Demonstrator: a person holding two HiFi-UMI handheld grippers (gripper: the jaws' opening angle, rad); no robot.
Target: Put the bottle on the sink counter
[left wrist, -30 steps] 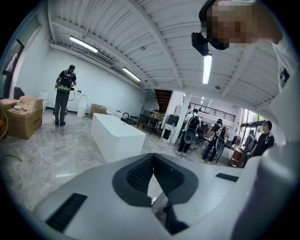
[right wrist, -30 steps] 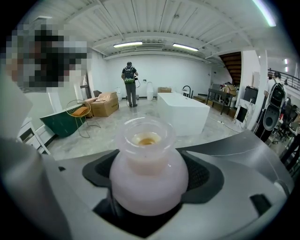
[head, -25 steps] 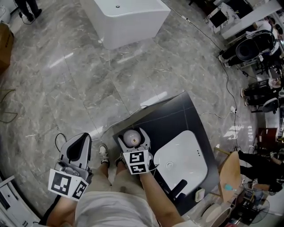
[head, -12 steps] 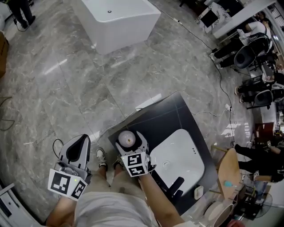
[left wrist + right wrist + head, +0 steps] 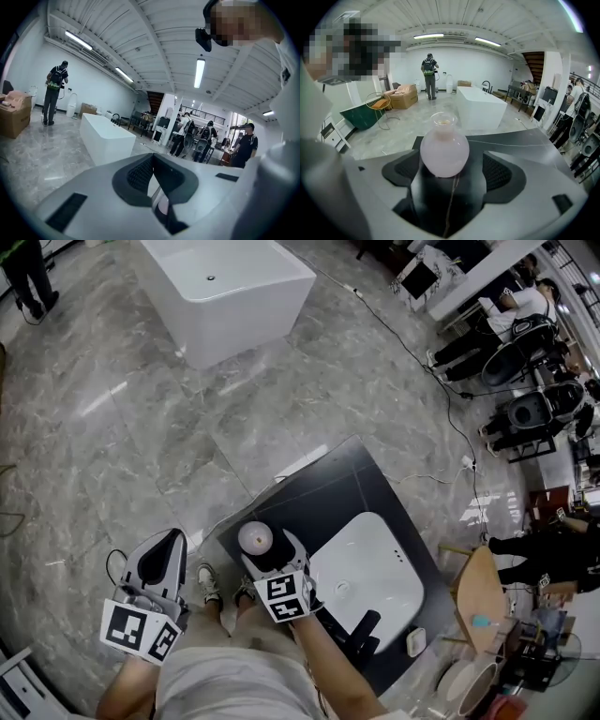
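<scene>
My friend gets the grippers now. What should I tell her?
Left gripper: shut, empty, held over the floor beside the counter.
Right gripper: open, with a jaw on each side of the bottle and a gap showing, so it is not pinching.
Bottle: upright on the counter's corner, beside the basin.
Done: the bottle looks set down.
Left: draw the right gripper straight back without knocking it.

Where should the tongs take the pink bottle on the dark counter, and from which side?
The bottle by its round belly, from the side, level with the counter: it stands upright and its narrow neck offers little hold.
</scene>
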